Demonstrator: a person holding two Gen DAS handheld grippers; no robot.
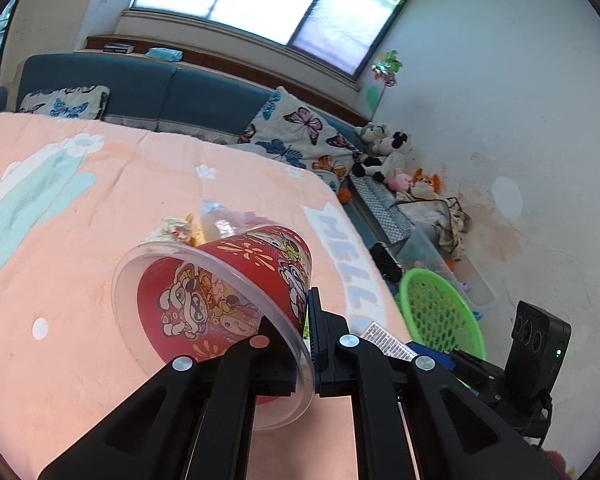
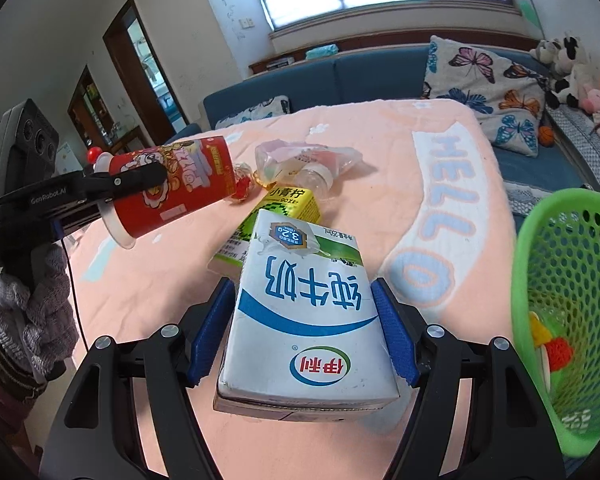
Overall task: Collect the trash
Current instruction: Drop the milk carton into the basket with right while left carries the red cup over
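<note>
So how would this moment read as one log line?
left gripper: shut on red cup | right gripper: holds milk carton | basket: nearby

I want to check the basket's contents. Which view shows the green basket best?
The right wrist view: the basket is close, its opening faces the camera, and something red and yellow lies inside. The left wrist view shows the basket smaller, partly hidden, its contents unclear.

Living room: sofa, stuffed toys

A red cartoon-printed cup hangs tilted, pinched at its clear rim, while a white milk carton sits clamped beside the green basket.
</note>
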